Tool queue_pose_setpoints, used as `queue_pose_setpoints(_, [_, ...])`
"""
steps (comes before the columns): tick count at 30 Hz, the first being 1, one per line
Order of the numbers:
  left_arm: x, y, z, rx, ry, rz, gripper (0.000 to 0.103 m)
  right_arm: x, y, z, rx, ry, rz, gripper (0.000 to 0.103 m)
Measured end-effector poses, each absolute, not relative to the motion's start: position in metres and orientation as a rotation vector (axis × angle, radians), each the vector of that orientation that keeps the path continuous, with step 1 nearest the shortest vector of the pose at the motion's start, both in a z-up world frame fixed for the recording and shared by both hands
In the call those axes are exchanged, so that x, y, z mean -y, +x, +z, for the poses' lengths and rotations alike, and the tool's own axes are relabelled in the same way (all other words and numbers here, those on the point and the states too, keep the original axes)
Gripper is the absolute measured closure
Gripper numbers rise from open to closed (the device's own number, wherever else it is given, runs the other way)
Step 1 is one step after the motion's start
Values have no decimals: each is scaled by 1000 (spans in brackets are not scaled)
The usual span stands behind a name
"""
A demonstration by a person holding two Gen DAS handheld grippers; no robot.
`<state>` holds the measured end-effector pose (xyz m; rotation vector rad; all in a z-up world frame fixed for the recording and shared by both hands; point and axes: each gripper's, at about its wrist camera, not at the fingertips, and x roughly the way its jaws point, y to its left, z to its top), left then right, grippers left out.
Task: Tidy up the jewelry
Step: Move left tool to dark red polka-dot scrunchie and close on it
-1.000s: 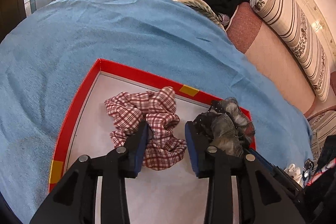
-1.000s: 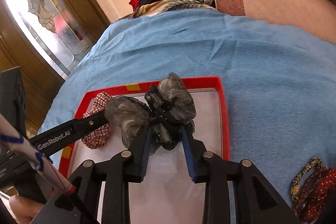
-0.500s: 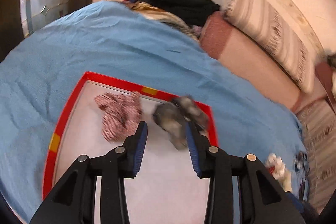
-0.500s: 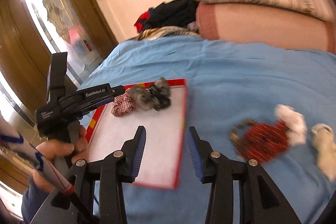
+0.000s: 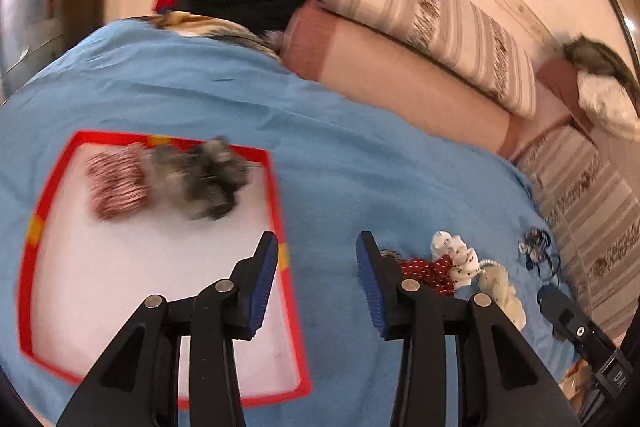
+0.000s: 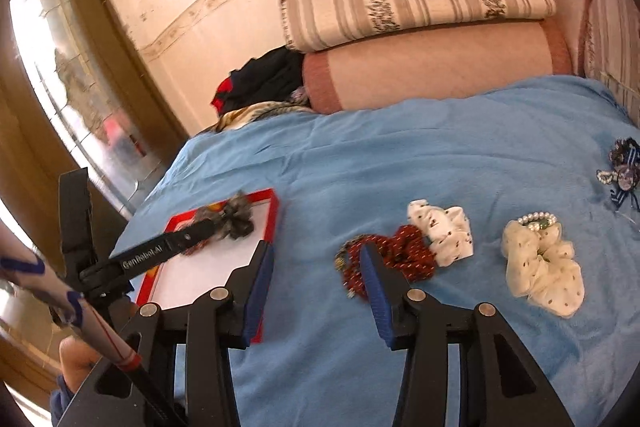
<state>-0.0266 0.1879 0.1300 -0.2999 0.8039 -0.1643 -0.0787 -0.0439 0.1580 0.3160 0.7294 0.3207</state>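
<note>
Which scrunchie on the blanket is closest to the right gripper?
The dark red dotted scrunchie, just past the right gripper; the white and cream ones lie farther right.

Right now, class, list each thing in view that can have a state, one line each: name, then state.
left gripper: open, holding nothing
right gripper: open, holding nothing
red tray: flat on the blanket, two scrunchies inside
checked scrunchie: in tray
grey scrunchie: in tray
red scrunchie: on blanket, outside tray
white scrunchie: on blanket
cream scrunchie: on blanket

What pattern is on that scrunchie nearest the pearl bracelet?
Cream scrunchie, small dark dots; clearest in right wrist view.
</note>
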Motion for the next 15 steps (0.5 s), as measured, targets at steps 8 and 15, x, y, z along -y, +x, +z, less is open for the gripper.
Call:
queue_pose_setpoints(8, [-142,13,86,-891,-302,-302,64,86,-56,136,-743,334,196,54])
queue_pose_setpoints(15, [-125,13,77,-907,-264,-395,64,134,-39,121,-744,386,121,54])
